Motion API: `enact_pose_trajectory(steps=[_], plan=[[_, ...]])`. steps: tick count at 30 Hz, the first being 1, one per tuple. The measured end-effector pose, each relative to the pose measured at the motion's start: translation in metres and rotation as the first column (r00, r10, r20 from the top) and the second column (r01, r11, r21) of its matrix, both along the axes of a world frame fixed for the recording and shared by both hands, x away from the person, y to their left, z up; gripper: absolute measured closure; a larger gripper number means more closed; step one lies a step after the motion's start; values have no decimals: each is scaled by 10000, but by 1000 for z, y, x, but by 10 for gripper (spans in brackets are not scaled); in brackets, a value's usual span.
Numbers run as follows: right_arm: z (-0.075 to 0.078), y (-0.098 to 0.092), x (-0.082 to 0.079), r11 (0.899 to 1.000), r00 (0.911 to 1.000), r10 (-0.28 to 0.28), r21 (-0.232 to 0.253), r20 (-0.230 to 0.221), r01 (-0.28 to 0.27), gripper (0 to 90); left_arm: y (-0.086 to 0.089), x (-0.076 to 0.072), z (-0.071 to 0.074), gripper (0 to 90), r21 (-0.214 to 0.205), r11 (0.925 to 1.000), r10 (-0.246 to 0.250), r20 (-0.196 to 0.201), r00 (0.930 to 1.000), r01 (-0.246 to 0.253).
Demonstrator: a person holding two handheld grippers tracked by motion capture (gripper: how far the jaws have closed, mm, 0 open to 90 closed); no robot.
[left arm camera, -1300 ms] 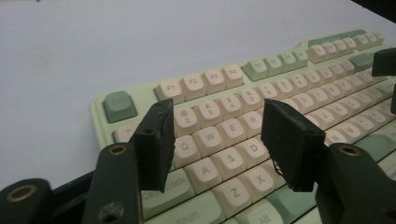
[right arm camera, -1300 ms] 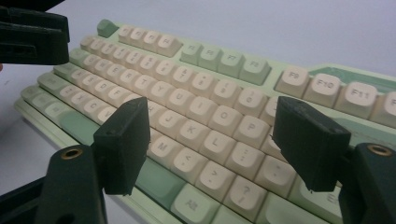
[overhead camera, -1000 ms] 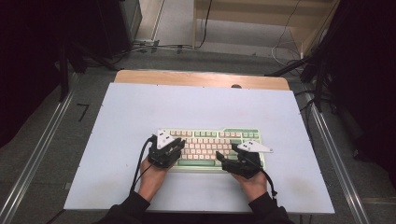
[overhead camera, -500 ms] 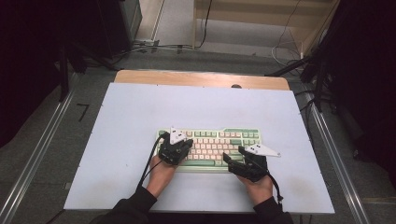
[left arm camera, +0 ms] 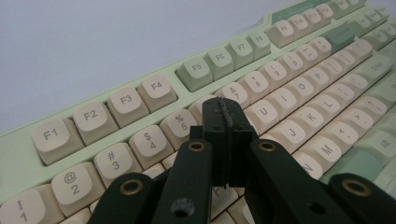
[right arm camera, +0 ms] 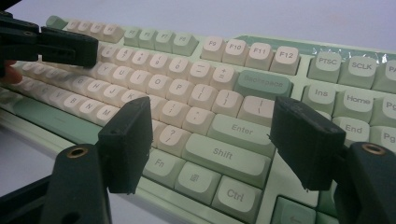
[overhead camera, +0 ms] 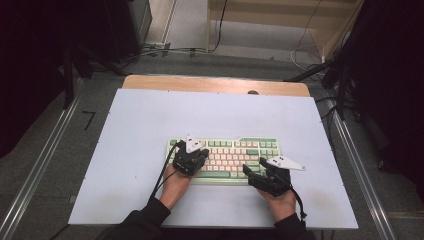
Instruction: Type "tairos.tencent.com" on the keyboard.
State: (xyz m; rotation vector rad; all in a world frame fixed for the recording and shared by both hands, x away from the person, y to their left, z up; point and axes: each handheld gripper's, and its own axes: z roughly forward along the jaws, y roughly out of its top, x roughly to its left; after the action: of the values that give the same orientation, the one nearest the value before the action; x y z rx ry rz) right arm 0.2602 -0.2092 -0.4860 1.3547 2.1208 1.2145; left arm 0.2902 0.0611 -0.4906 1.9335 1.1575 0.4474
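Jaws of the left gripper (left arm camera: 224, 126) are pressed together with nothing between them, their tip poised over the number row of the keyboard (overhead camera: 225, 155), near the 6 key. Jaws of the right gripper (right arm camera: 219, 144) stand wide apart, empty, above the Shift and Enter keys at the keyboard's right part. The green-and-cream mechanical keyboard lies flat on the pale surface (overhead camera: 125, 150), toward the person's edge, with both hands at its near side. It looks rigid and fairly heavy, so it should stay put under a light press. Its keycaps are smooth, slightly dished and springy; a closed tip would best land squarely on one cap's centre to avoid slipping onto a neighbour.
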Motion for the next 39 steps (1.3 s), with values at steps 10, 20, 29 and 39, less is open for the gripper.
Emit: enact_pose_trajectory(steps=[10,20,29,39], plan=[[0,0,0,10000,10000,7,-40,48,-7,302,2,-3,4,781,-463,9989,-91,144,9999,98],[1,4,0,9995,9993,234,-211,281,-228,579,17,-15,14,427,-1368,9905,239,879,9958,-117],[-1,20,3,9942,9942,1028,-335,299,-1018,875,33,-23,13,430,-1425,9881,724,966,9927,-582],[-4,38,5,9827,9845,1750,-606,-77,-1751,877,52,-34,12,429,-1441,9826,1311,923,9871,-1171]])
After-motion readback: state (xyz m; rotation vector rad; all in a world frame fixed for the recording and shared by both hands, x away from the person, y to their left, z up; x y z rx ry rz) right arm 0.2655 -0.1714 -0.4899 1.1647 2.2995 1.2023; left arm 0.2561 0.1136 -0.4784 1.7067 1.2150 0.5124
